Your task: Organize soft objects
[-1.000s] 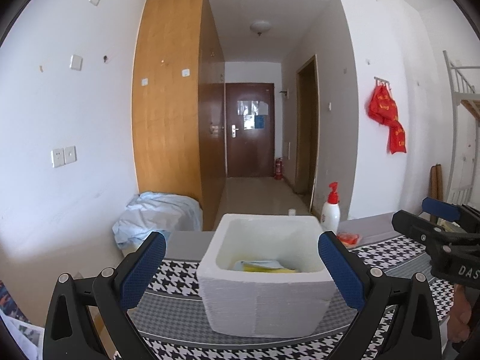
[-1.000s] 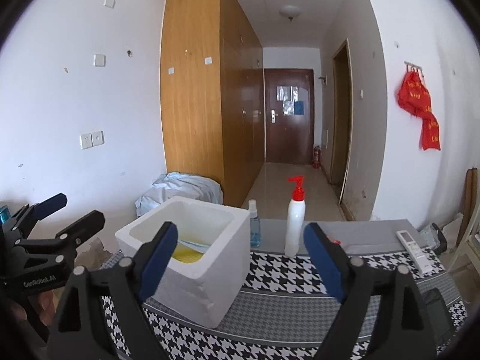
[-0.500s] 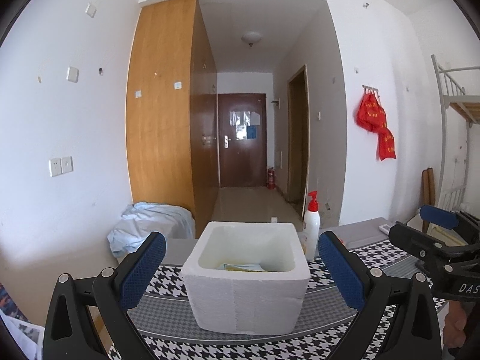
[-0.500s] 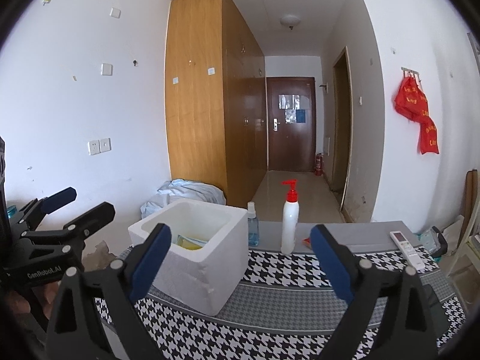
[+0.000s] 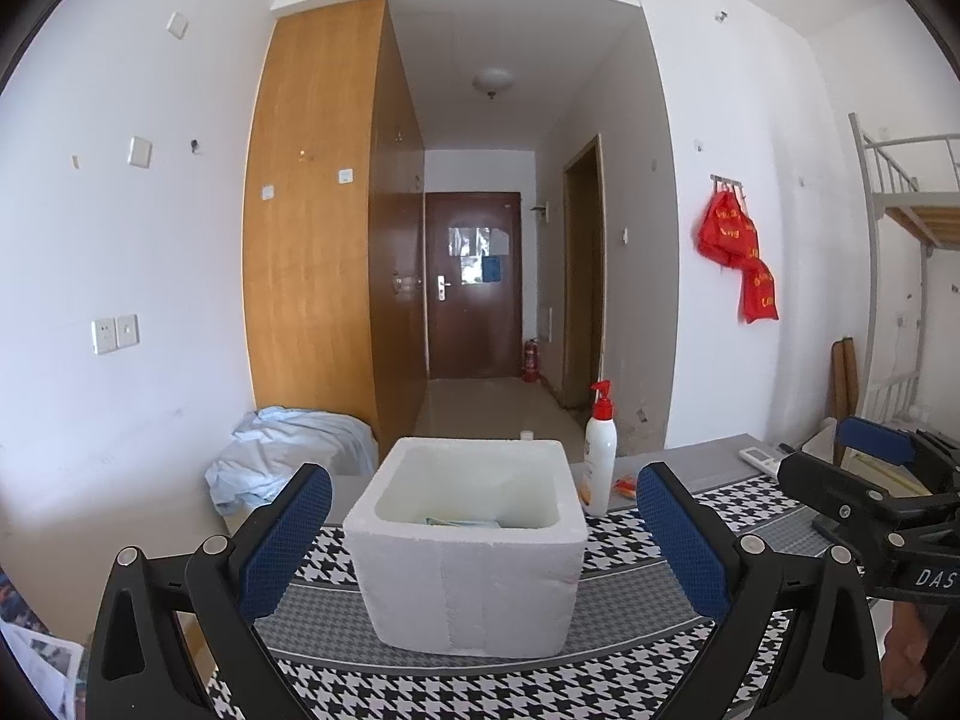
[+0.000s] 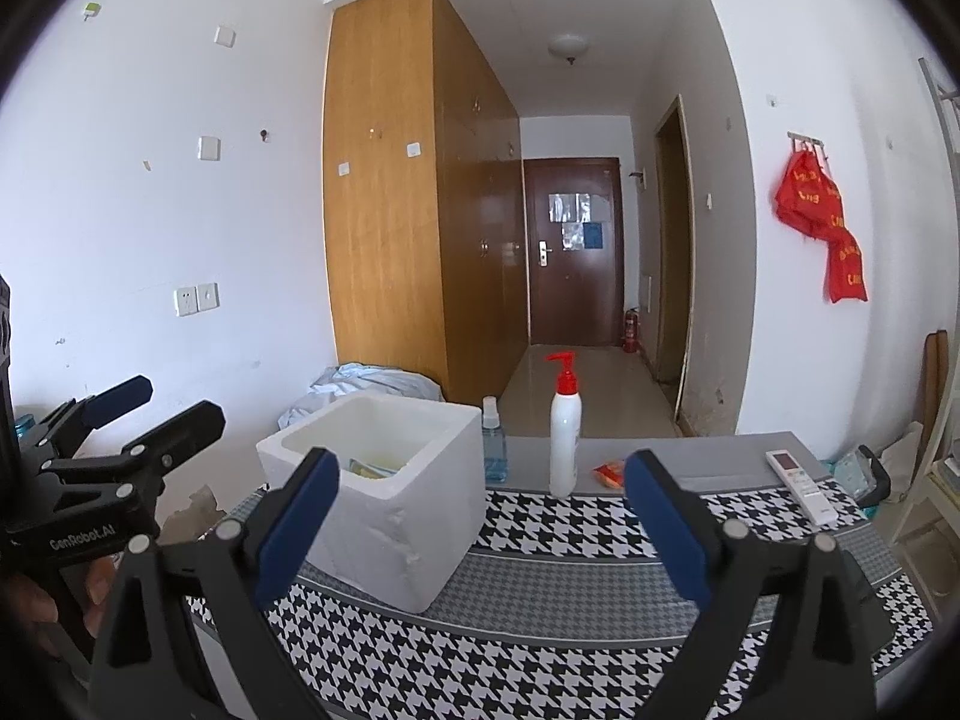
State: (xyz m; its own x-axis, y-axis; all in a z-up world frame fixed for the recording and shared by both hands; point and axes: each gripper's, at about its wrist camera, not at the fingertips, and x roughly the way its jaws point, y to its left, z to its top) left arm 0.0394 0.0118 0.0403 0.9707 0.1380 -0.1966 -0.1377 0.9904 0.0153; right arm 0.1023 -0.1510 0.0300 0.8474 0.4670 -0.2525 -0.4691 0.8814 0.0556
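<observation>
A white foam box (image 5: 468,546) stands on the houndstooth table cloth (image 5: 600,678), with flat soft packets (image 5: 462,521) lying low inside it. My left gripper (image 5: 480,546) is open, its blue pads spread to either side of the box, short of it. In the right wrist view the same foam box (image 6: 384,498) sits left of centre with yellowish packets (image 6: 375,468) inside. My right gripper (image 6: 480,531) is open and empty, back from the box. A small orange-red packet (image 6: 609,473) lies behind the pump bottle.
A white pump bottle (image 6: 565,432) with a red top and a small blue spray bottle (image 6: 493,441) stand at the table's far edge. A white remote (image 6: 801,485) lies at the right. Crumpled pale cloth (image 5: 282,456) sits beyond the table on the left.
Both grippers have drawn back from the foam box, which now looks smaller and farther away. The right gripper's jaws have spread a little wider.
</observation>
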